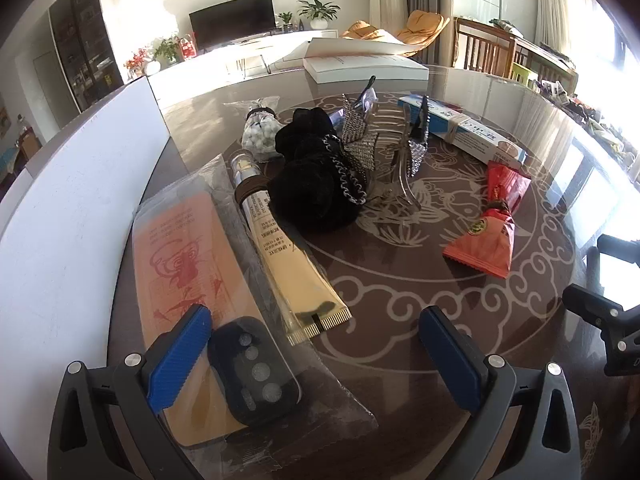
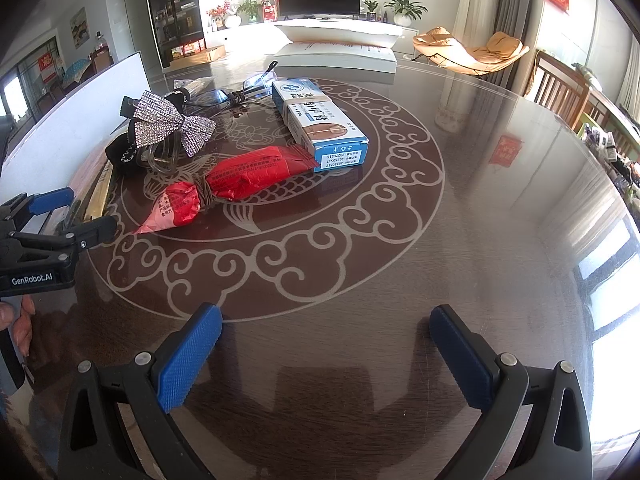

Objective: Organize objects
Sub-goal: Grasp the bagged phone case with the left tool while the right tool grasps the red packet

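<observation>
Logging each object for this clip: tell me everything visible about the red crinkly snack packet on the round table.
The red crinkly foil snack packet lies flat on the patterned brown glass-topped table, near the middle of the ornament. A brown band cinches it tightly, pinching it into a longer and a shorter lobe. Small white print covers one face; the left wrist view shows a round yellow-green logo. Its far end reaches the blue-and-white carton; whether they touch is unclear. No gripper touches it.

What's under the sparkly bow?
The sparkly bow sits on a clear plastic hair claw, next to a black fuzzy scrunchie. How the bow attaches to the claw is hidden beneath it.
</observation>
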Demonstrator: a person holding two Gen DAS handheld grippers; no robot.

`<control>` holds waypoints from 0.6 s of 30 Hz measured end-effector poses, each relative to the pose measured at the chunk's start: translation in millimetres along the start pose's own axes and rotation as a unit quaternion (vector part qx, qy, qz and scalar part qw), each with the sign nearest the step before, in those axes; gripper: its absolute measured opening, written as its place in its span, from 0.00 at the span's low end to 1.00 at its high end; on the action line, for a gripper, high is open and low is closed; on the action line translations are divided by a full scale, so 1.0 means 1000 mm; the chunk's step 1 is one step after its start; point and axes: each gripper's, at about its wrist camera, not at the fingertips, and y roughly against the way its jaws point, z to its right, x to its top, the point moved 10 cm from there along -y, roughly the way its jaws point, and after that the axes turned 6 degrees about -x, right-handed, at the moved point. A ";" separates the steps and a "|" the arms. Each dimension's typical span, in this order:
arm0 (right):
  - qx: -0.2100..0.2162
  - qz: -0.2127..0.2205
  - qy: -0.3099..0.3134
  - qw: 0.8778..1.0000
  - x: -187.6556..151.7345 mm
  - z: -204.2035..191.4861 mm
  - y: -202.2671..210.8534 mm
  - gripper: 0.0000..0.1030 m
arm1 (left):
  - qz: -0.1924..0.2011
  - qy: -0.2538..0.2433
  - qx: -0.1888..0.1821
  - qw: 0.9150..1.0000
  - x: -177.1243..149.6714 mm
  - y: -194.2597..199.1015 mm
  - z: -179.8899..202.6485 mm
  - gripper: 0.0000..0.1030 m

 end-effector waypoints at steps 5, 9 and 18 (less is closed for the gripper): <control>0.000 0.000 0.000 1.000 0.000 0.000 0.001 1.00 | -0.001 -0.018 -0.020 1.000 -0.040 0.033 0.033 1.00; 0.000 0.000 0.000 1.000 0.000 0.000 0.000 1.00 | 0.047 0.033 -0.025 0.998 -0.039 0.070 0.031 1.00; 0.000 0.000 0.000 1.000 0.000 0.000 0.000 1.00 | -0.017 0.166 0.066 0.984 -0.046 0.027 -0.040 1.00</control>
